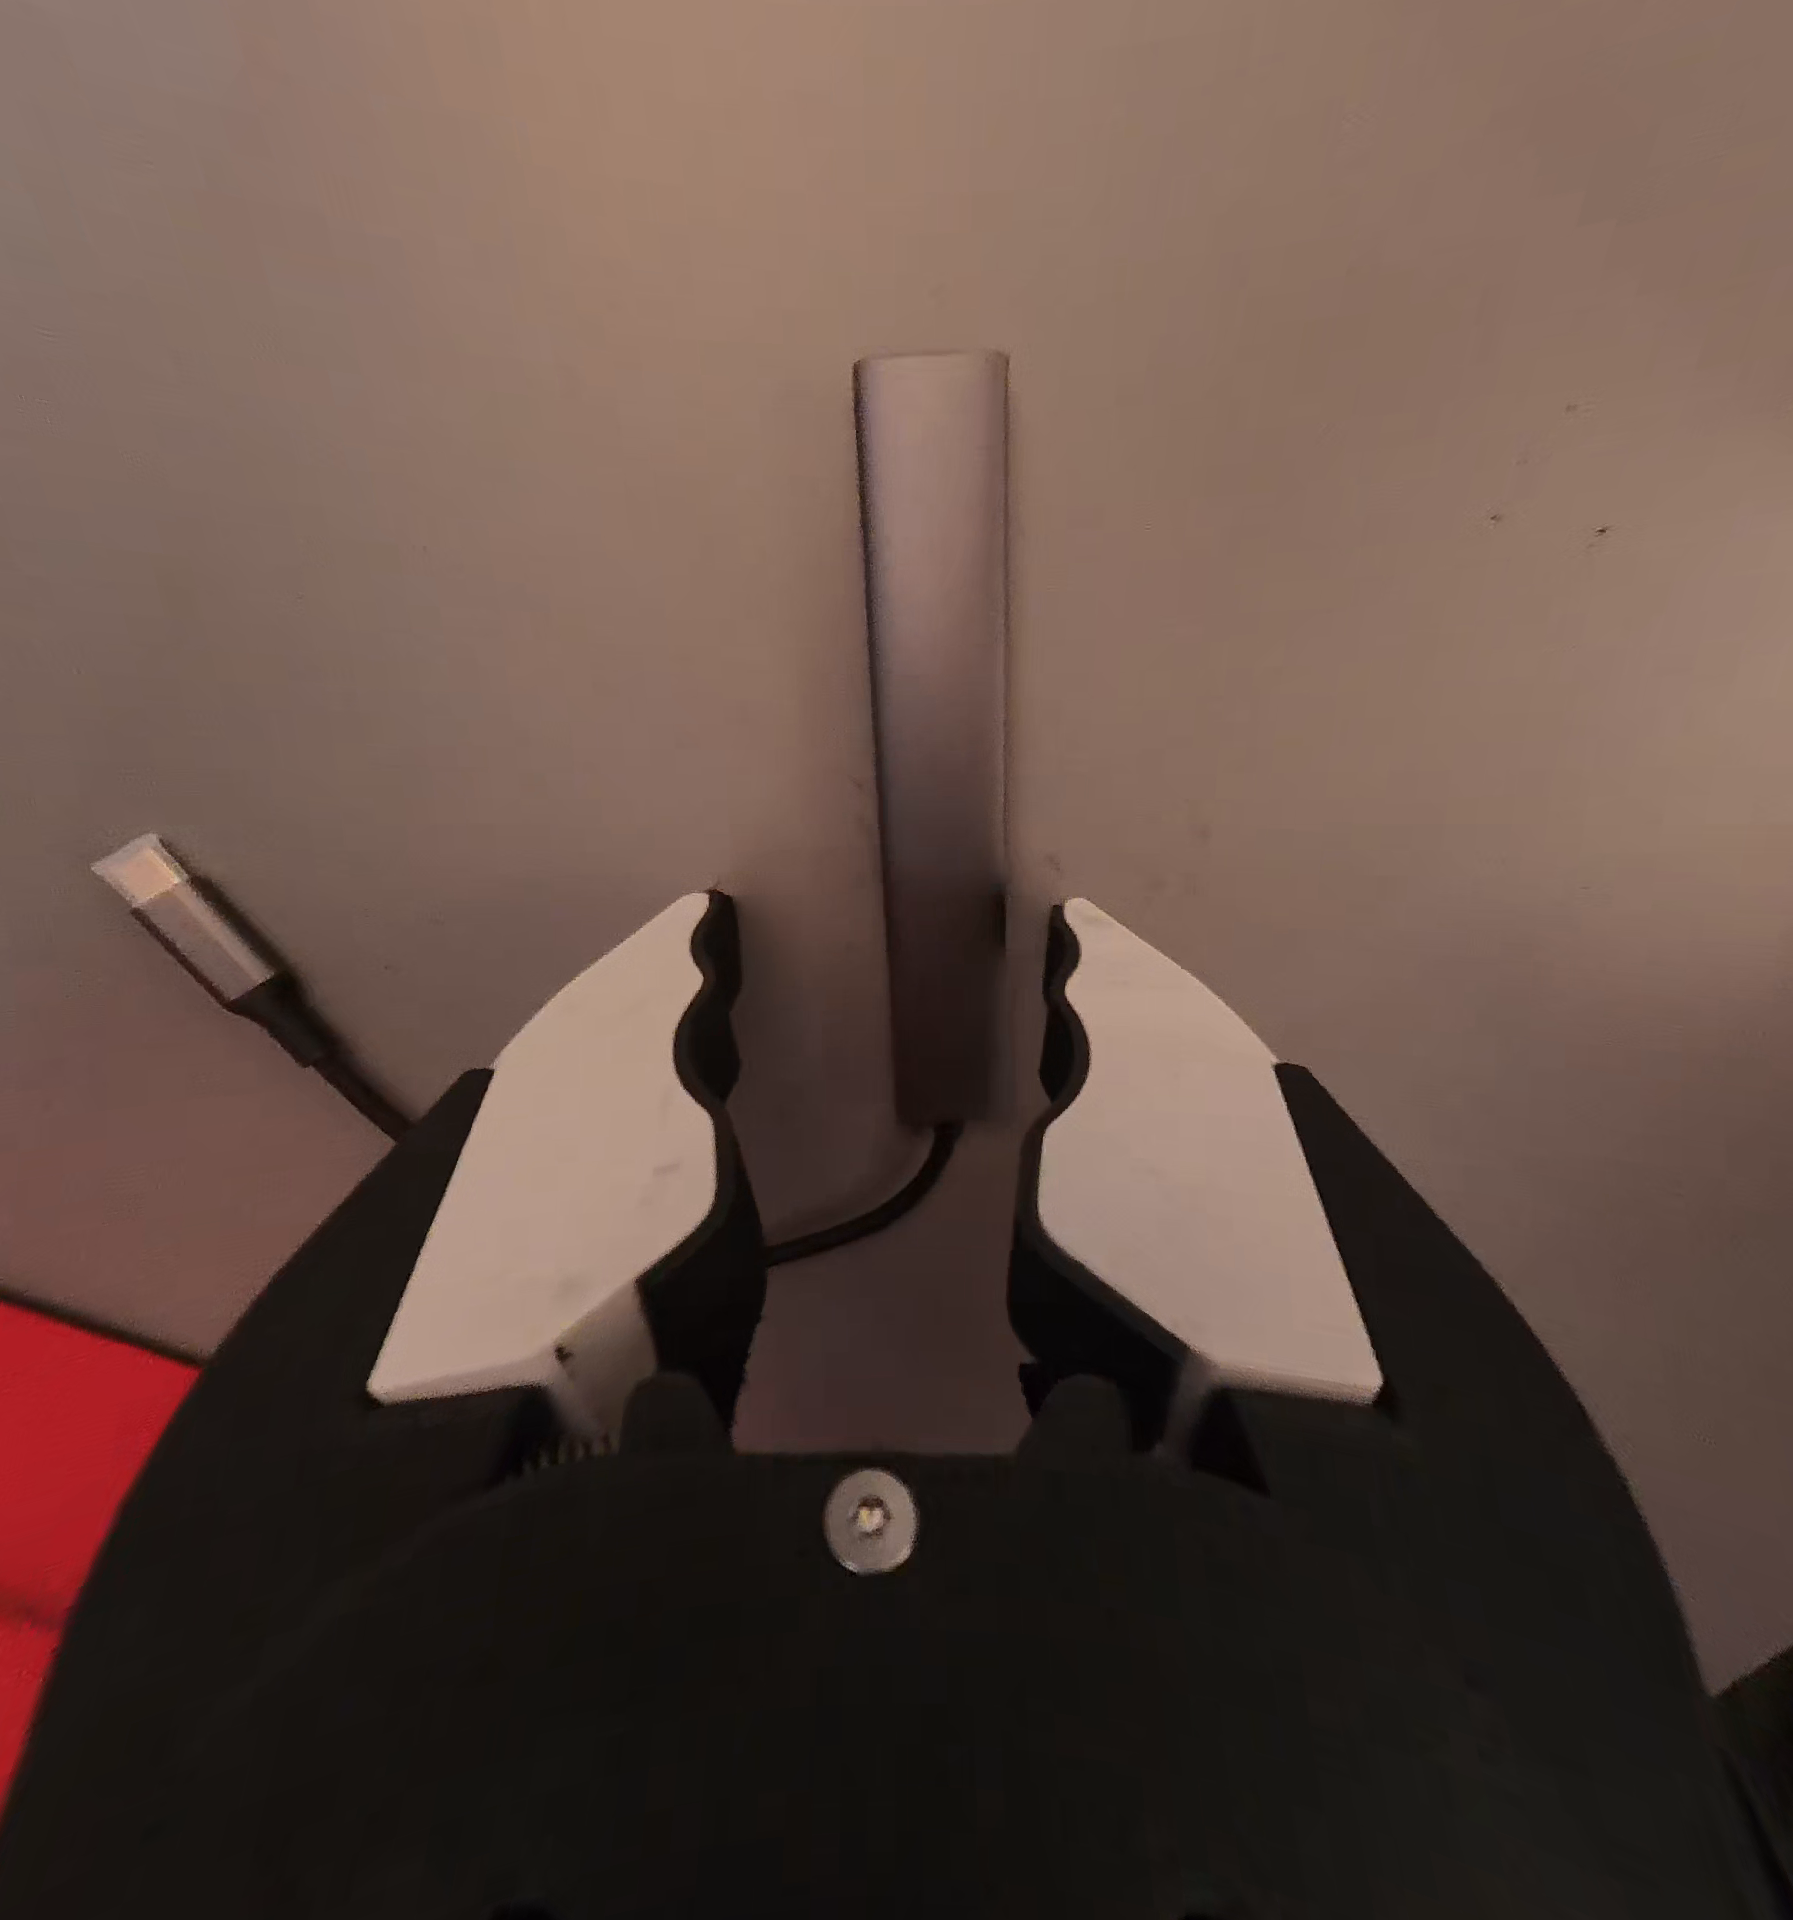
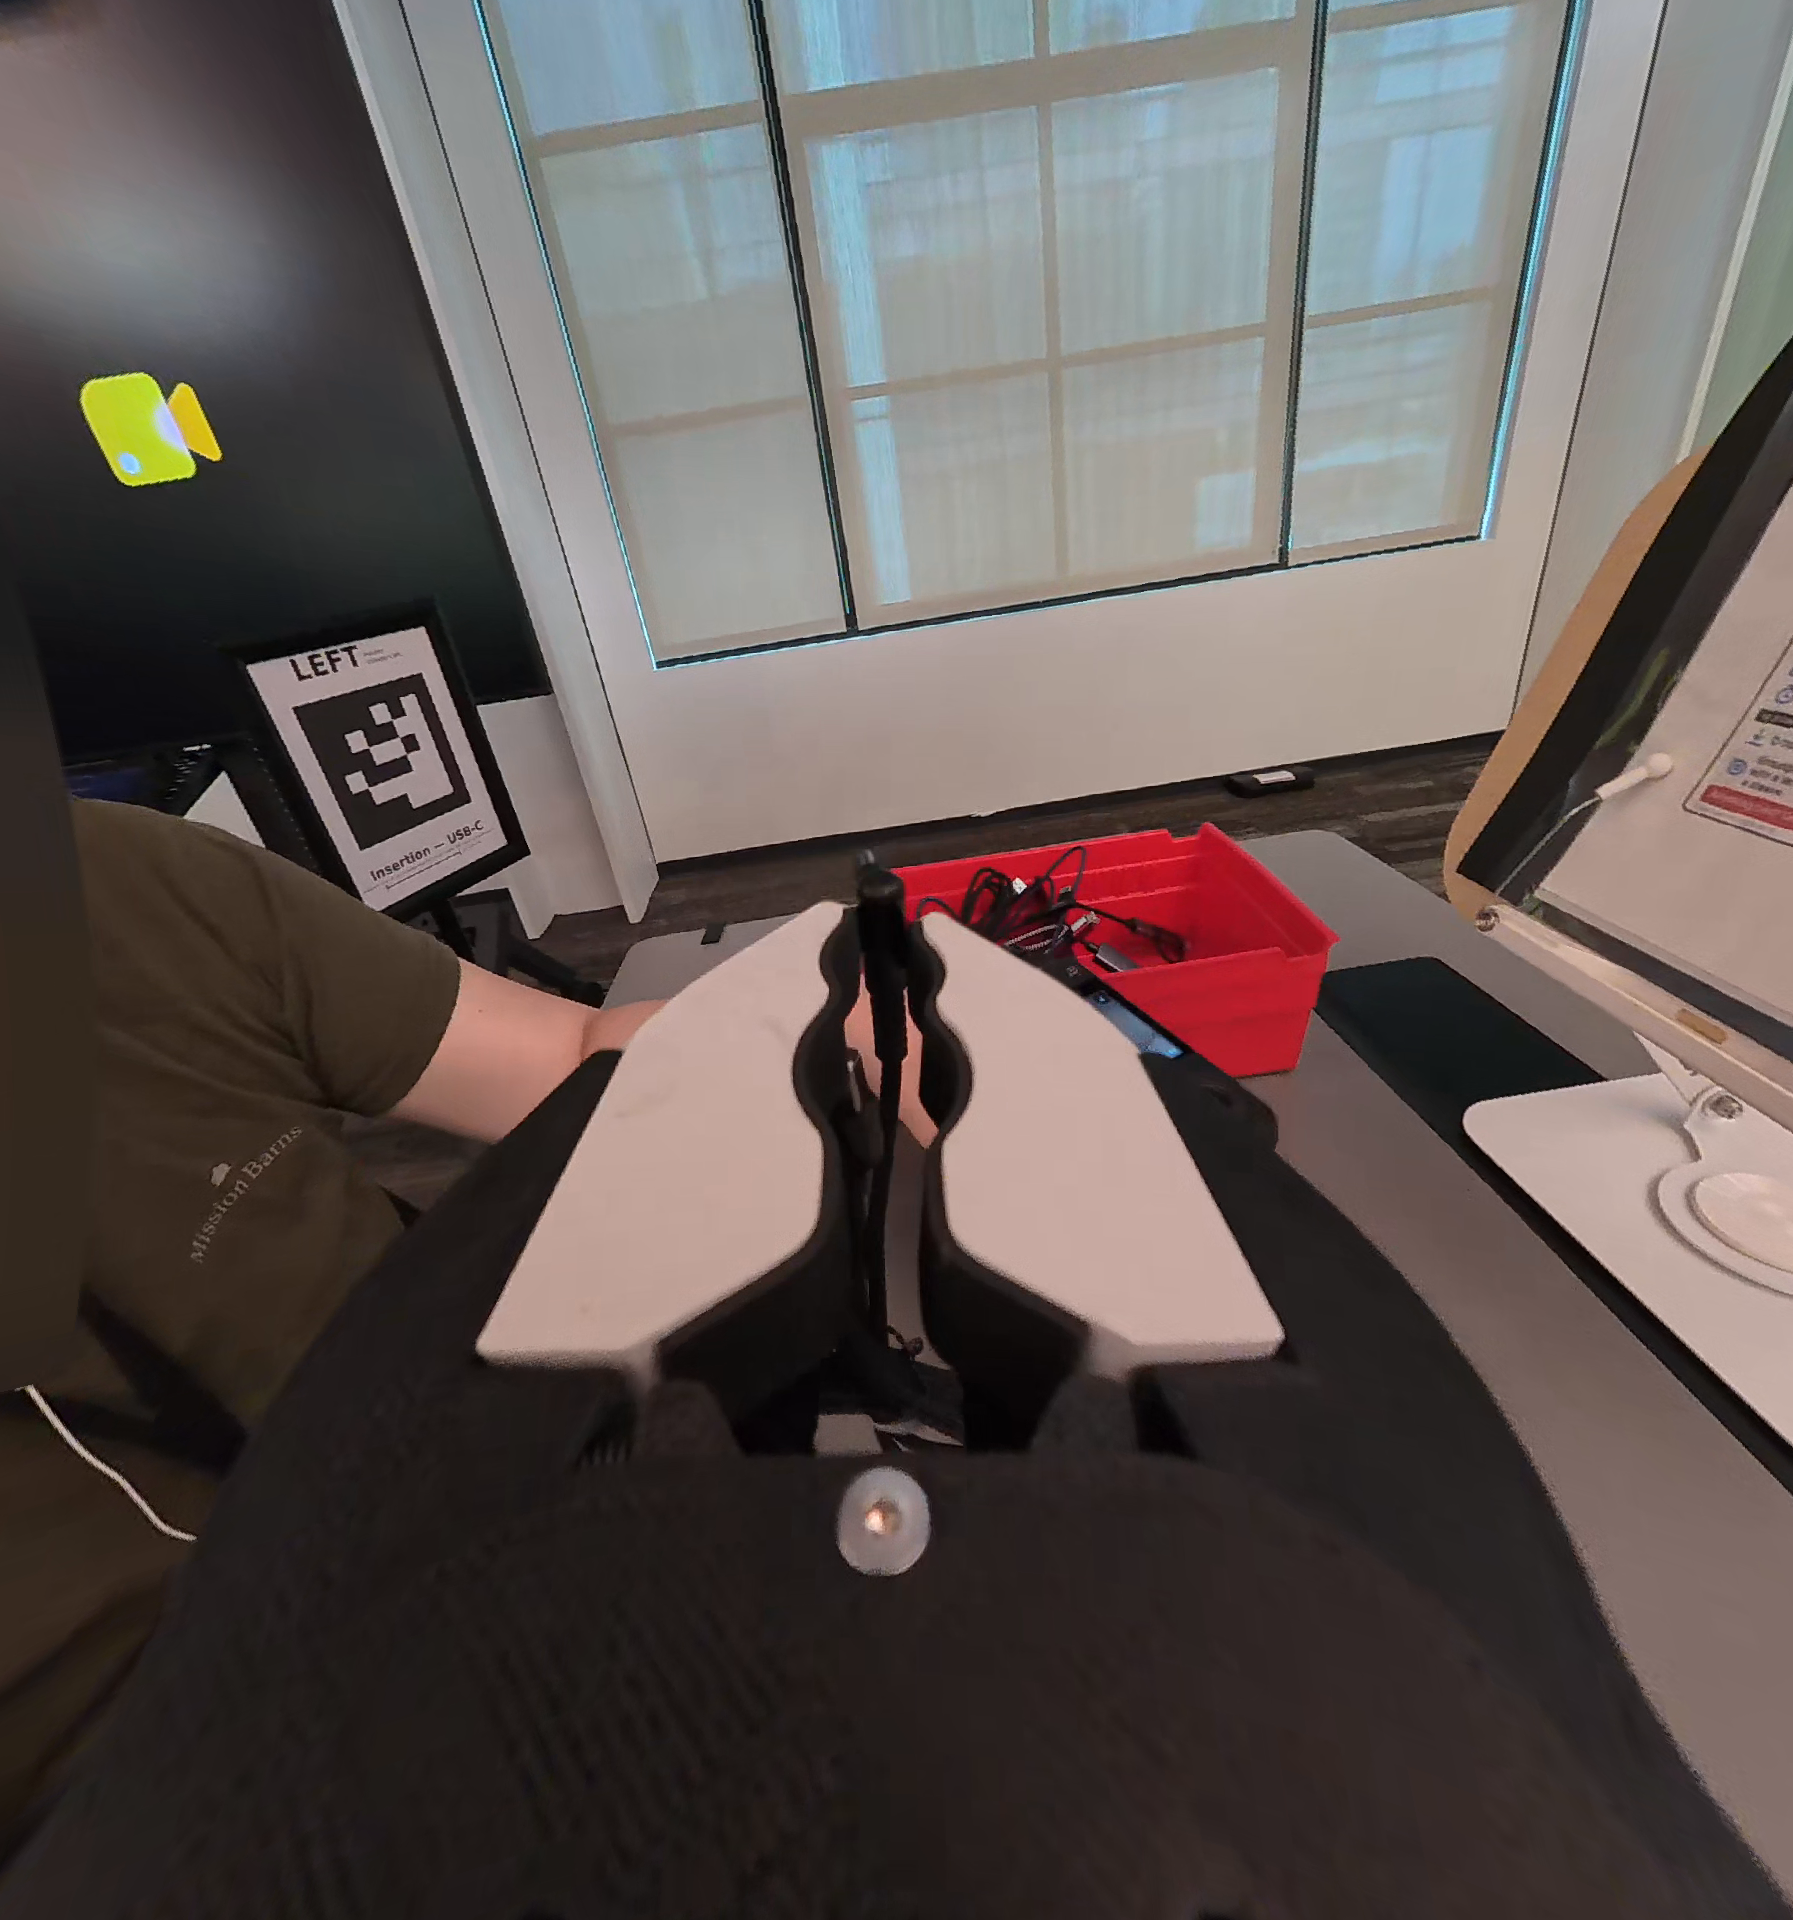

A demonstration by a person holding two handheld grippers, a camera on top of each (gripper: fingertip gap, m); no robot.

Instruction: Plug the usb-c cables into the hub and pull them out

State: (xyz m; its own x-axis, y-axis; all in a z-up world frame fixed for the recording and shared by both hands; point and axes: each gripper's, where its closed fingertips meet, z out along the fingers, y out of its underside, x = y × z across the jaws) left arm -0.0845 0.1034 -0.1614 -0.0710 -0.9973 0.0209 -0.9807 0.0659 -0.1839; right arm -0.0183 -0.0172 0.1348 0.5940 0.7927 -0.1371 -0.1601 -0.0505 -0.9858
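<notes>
Grey desk (image 1: pixel 1391 520) fills the left wrist view, lit warm. Hub (image 1: pixel 933 675), a slim grey metal bar, lies flat on it, pointing away from the camera, its own dark lead (image 1: pixel 861 1216) curling out of the near end. Left gripper (image 1: pixel 890 914) hovers over the hub's near half, fingers (image 1: pixel 601 1122) apart, one each side of the bar, not touching it as far as I can tell. A loose silver usb-c plug (image 1: pixel 180 920) lies on the desk off to the left, well apart from the hub, nothing gripping it.

Right gripper (image 2: pixel 884 914) is raised and looks out at the room; its fingers (image 2: pixel 694 1143) are clamped on a black usb-c cable (image 2: pixel 879 977), plug end sticking up past the tips.

Judgement: the step is steadying the hub before insertion. Close the left fingers squarely on the hub sides, low and near the end, leaving the ports clear. A small dark slot shows on the hub's right edge; it looks like a port, not sure. Bring the black plug in straight along the port axis; skew risks jamming or shoving the hub.

Outward: red bin (image 2: pixel 1214 966) with tangled cables sits on the desk, a white stand base (image 2: pixel 1598 1174) right, a framed marker sign (image 2: pixel 383 758) left, a person's arm (image 2: pixel 518 1049), big window (image 2: pixel 1027 312) behind.
</notes>
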